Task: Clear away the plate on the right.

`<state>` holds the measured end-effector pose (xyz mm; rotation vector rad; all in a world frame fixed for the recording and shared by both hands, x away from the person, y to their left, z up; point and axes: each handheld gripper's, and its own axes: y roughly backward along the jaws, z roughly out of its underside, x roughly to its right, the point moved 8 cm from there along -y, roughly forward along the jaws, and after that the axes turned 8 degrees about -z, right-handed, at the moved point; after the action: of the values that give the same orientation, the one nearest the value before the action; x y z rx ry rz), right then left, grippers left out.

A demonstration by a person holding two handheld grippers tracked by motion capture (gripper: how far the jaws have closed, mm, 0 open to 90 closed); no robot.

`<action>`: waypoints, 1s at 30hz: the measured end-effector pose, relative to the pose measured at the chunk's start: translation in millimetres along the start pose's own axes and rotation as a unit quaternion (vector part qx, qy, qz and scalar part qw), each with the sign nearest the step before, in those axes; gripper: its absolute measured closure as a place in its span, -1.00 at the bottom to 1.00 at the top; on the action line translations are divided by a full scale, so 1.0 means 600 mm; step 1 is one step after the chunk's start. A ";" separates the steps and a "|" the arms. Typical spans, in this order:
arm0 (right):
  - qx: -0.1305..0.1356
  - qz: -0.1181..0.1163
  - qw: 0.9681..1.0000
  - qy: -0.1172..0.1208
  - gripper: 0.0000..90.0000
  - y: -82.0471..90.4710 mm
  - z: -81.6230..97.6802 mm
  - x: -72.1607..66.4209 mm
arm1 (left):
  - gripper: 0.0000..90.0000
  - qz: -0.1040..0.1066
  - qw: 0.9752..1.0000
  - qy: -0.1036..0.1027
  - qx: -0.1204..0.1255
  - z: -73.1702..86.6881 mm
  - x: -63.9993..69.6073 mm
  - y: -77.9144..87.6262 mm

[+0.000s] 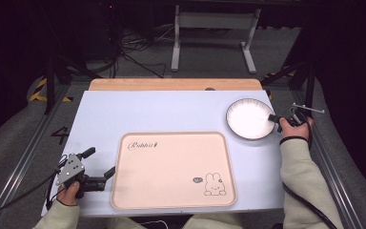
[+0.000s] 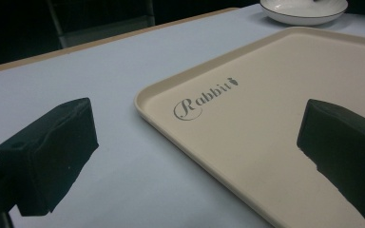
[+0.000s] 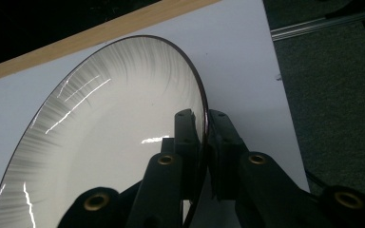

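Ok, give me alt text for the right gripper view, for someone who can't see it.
The right gripper is shut on the rim of a white plate with a dark edge and grey streaks, one jaw inside, one outside. The plate sits on a pale table with a wooden strip beyond.

The plate (image 3: 104, 137) is cut off at the lower left edge.

Bare table (image 1: 138, 112) between tray (image 1: 171, 200) and plate (image 1: 238, 131); tray beside left gripper (image 1: 100, 164).
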<state>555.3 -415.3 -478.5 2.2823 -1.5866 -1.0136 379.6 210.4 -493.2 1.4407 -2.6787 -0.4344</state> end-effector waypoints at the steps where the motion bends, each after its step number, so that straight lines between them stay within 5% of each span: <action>1: 0.003 -0.001 1.000 -0.001 0.89 0.000 -0.001 -0.002 | -0.99 -0.001 1.000 0.000 0.000 0.000 0.000 0.000; 11: 0.019 0.012 0.999 0.031 0.92 0.004 -0.021 -0.028 | -0.99 -0.001 1.000 -0.001 0.001 0.000 0.000 0.000; 21: 0.013 0.018 0.999 0.034 0.91 0.008 -0.031 -0.042 | -0.99 -0.001 1.000 0.000 0.000 0.000 0.000 0.000; 30: 0.017 0.011 0.996 0.081 0.89 0.023 -0.052 -0.077 | -1.00 -0.001 1.000 0.001 0.000 0.000 0.000 0.000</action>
<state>555.5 -387.2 -428.4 2.2981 -1.5710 -0.7787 379.7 210.5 -493.2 1.4433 -2.6764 -0.4319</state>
